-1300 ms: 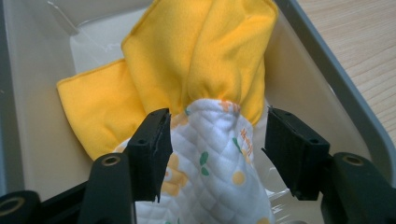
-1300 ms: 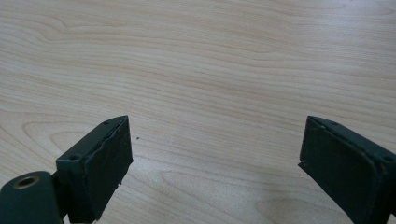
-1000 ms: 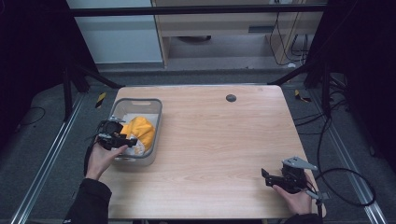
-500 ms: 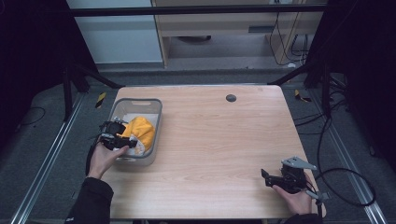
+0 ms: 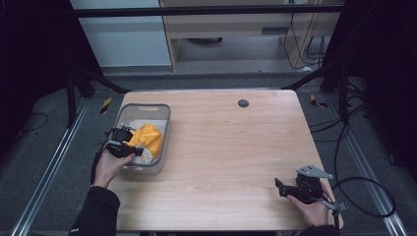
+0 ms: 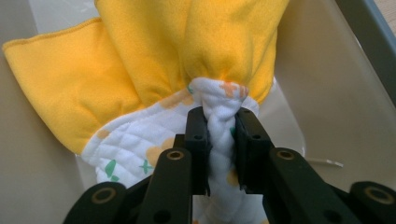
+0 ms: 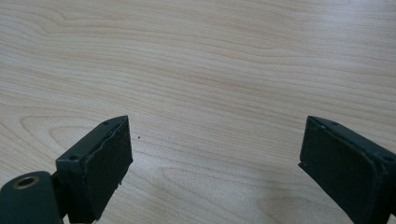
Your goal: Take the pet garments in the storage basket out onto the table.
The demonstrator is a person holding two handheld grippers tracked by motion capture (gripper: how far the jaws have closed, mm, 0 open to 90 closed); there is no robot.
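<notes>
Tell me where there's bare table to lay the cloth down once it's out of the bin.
The wooden table is bare between the grey bin and the right gripper, up to the dark round spot near the far edge. It is crowded inside the bin, where the left gripper pinches the yellow and white cloth.

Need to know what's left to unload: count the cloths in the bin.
1 that I can make out: a cloth, yellow on one side and white with a print on the other, bunched in the bin and pinched by the left gripper. Others may lie hidden beneath.
</notes>
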